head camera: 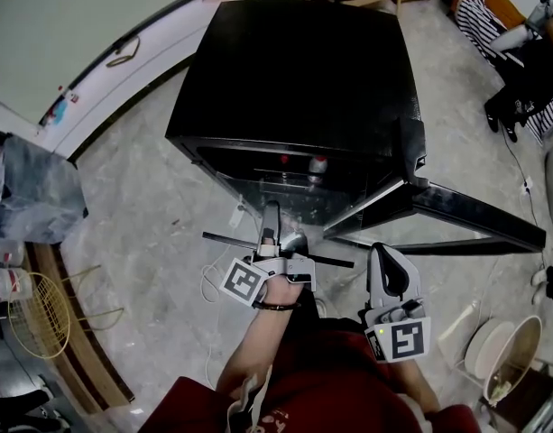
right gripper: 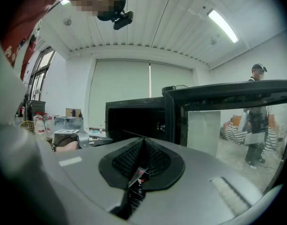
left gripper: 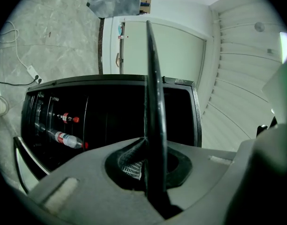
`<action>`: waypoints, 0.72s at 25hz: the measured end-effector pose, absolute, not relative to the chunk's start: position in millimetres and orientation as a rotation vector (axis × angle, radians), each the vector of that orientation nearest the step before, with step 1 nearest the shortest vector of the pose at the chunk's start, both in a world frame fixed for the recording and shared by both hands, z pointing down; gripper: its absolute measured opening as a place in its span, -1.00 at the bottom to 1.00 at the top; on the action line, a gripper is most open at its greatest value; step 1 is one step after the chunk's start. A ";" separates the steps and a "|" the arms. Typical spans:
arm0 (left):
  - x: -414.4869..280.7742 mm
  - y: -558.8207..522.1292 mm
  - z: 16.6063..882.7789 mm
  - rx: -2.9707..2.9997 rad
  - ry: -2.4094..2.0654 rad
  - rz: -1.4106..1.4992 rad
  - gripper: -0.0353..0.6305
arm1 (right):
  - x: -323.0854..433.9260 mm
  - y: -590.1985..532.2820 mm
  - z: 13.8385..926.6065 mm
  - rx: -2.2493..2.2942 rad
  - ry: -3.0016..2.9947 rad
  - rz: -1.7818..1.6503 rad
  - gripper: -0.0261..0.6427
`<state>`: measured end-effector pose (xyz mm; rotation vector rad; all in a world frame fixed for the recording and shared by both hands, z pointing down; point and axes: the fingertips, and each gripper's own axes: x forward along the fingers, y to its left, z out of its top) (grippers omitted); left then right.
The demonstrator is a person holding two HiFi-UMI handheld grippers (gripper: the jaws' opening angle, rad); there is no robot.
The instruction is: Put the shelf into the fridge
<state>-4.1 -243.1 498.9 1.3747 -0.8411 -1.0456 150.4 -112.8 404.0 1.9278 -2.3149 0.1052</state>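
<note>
Grey marbled floor (head camera: 150, 233), slatted white ceiling (right gripper: 180, 27), strip light (right gripper: 223, 25), perhaps drawn blinds (right gripper: 120, 88)

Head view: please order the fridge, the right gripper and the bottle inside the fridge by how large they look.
1. fridge
2. right gripper, which is nearer to the camera
3. bottle, clearly the smallest

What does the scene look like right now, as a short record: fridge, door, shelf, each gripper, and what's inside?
fridge: black, low, standing on the floor
door: swung open, on the person's right
shelf: thin dark panel, held in front of the open fridge
left gripper: shut on the shelf's edge
right gripper: jaws together, nothing between them, held back beside the left one
inside: two bottles with red caps
</note>
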 end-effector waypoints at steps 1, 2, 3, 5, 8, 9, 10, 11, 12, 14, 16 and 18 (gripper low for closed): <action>-3.2 -245.4 499.4 1.369 -0.836 -1.049 -0.85 | 150.9 -114.1 404.3 1.930 -2.314 0.106 -0.92; -2.3 -247.7 499.8 1.367 -0.832 -1.052 -0.85 | 151.4 -115.1 404.7 1.931 -2.312 0.107 -0.92; -1.2 -249.8 500.7 1.366 -0.832 -1.052 -0.85 | 152.1 -116.0 405.4 1.932 -2.309 0.108 -0.92; 0.6 -253.9 504.2 1.364 -0.838 -1.047 -0.85 | 153.6 -117.9 407.5 1.934 -2.304 0.114 -0.92; 3.6 -260.3 508.6 1.355 -0.841 -1.050 -0.85 | 154.6 -121.4 409.6 1.934 -2.300 0.122 -0.92; 4.8 -262.3 509.3 1.356 -0.843 -1.052 -0.85 | 154.4 -122.4 409.7 1.933 -2.302 0.121 -0.92; 5.9 -264.3 509.8 1.359 -0.846 -1.053 -0.85 | 153.9 -123.5 409.2 1.936 -2.304 0.122 -0.92; 6.9 -266.3 510.2 1.364 -0.850 -1.053 -0.85 | 153.0 -124.8 408.3 1.940 -2.308 0.127 -0.92; 7.9 -268.2 510.5 1.369 -0.853 -1.053 -0.85 | 152.0 -126.2 407.7 1.942 -2.310 0.134 -0.92; 10.0 -272.5 510.3 1.374 -0.857 -1.060 -0.85 | 151.5 -127.8 409.9 1.933 -2.305 0.139 -0.92; 12.2 -277.1 510.0 1.374 -0.862 -1.069 -0.85 | 151.0 -129.4 412.3 1.922 -2.307 0.132 -0.92; 14.9 -281.6 510.0 1.369 -0.868 -1.075 -0.84 | 149.6 -130.9 412.6 1.917 -2.312 0.122 -0.92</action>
